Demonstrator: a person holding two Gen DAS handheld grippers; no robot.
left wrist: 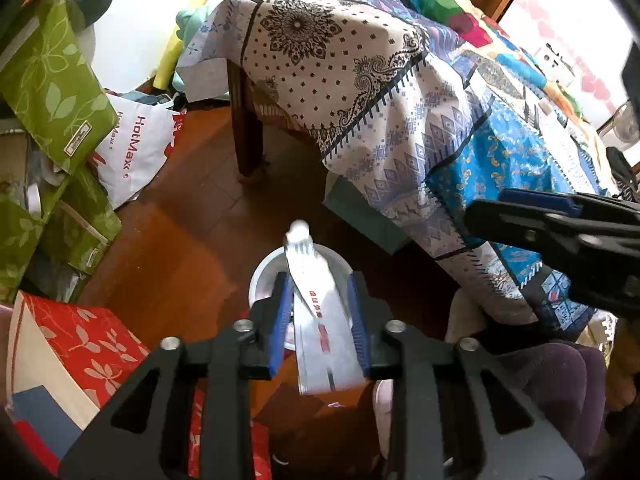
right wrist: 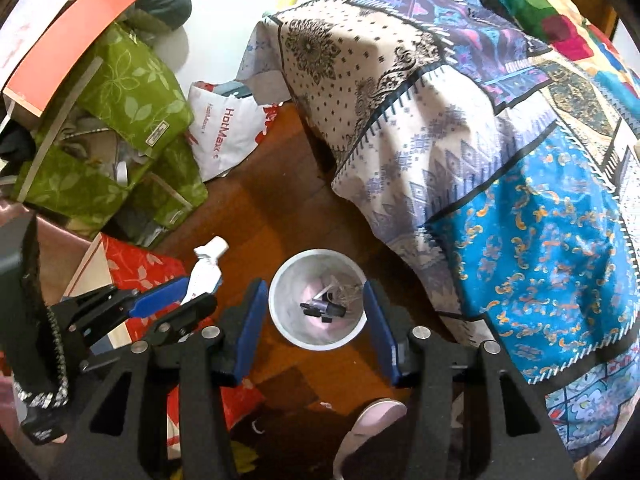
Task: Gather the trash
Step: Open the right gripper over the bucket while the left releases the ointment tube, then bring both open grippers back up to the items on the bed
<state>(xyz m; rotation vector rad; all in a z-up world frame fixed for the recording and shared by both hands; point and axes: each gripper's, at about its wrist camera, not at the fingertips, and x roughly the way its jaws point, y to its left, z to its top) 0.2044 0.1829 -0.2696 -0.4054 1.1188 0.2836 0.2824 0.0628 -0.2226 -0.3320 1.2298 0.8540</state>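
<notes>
Nearest thing in the left cam is the left gripper [left wrist: 318, 320], blue pads either side of a flat white tube [left wrist: 320, 320] w/ red print, cap end pointing away. Jaws only partway spread and the tube sits between them, looks loose though, prob slipping more than pinched. Can't tell if the pads actually press on it

Right gripper [right wrist: 316, 328] has its jaws spread w/ nothing between them, hanging right over the white bin [right wrist: 280, 312] on the wood floor. Bin already has stuff in it: some dark bits, maybe pens or caps, and something pinkish, too small to say

From the right cam the tube looks off to the left of the bin rim, not over the mouth. In the left cam it lines up over the bin, so hard to judge tbh

So the step is dropping trash in the bin. Next move imo: get the tube squarely over the opening, then let go

Further back: red leaf-print box [left wrist: 80, 344], green leaf-print bags [right wrist: 132, 92], a white shopping bag [left wrist: 136, 148], bed w/ patterned sheet [right wrist: 500, 160]. A pink slipper [right wrist: 376, 416] pokes in at the bottom, mostly cut off. Underside of the bed is dark, can't see anything there
</notes>
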